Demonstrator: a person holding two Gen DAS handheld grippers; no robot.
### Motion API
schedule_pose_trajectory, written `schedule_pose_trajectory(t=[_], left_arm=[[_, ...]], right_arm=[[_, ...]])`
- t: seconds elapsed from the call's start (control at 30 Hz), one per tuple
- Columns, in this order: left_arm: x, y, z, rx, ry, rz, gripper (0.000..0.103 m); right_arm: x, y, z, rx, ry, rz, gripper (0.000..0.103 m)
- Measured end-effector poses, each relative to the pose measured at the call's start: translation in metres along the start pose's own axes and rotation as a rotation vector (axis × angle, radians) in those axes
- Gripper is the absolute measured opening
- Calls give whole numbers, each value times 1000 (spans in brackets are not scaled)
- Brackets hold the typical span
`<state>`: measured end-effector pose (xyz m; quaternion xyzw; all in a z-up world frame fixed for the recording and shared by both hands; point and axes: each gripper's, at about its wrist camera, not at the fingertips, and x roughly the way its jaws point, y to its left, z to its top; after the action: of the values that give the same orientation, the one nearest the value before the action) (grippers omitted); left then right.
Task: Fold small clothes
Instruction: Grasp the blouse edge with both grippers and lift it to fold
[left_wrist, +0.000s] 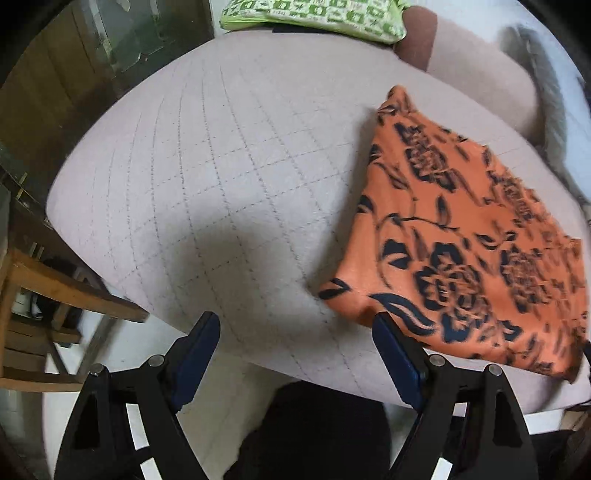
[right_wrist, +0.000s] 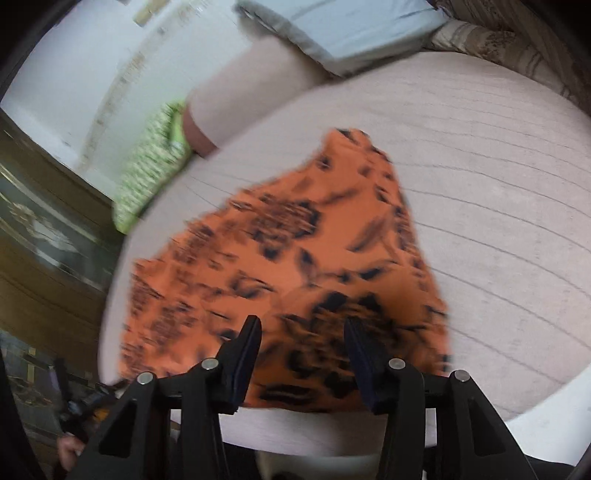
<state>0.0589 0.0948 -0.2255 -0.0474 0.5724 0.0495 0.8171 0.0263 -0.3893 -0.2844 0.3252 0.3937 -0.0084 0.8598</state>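
Cloth (left_wrist: 461, 236) on cushion (left_wrist: 221, 166) | left hand-held gripper (left_wrist: 295, 332) beside, apart | right hand-held gripper (right_wrist: 303, 332) over it, apart

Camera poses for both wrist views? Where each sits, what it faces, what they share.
Left wrist: on the left gripper, tilted steeply down at the quilted cushion; open fingers show, nothing between them.
Right wrist: on the right gripper, angled down over the orange floral cloth; fingers apart, not gripping.
Shared: orange floral cloth, cushion, green patterned fabric.
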Motion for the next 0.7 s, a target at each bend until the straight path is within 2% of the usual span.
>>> schedule_pose_trajectory(t=[0.17, 0.27, 0.4, 0.47, 0.53, 0.57, 0.6, 0.63, 0.7], left_arm=[[2, -9, -16, -20, 64, -129, 85], [18, -8, -17, -96, 97, -184, 85], [26, -7, -12, -176, 52, -232, 85], [28, -6, -8, -201, 4, -263, 85], [29, -9, -3, -205, -46, -259, 84], [28, -10, 0, -204, -78, -269, 70], [25, -11, 3, -202, -110, -282, 52], [24, -12, 5, -196, -132, -299, 39], [25, -13, 10, -187, -145, -344, 32]], right_arm=[[11, 37, 1, -38, -38, 61, 50], [23, 59, -1, -76, -19, 84, 51], [34, 74, -10, -133, 11, 83, 50], [40, 77, -11, -147, 21, 79, 50], [43, 76, -10, -139, 26, 80, 51], [43, 74, -10, -130, 27, 84, 50], [44, 72, -9, -121, 30, 87, 50], [46, 71, -8, -109, 34, 92, 50], [50, 70, -7, -95, 44, 98, 50]])
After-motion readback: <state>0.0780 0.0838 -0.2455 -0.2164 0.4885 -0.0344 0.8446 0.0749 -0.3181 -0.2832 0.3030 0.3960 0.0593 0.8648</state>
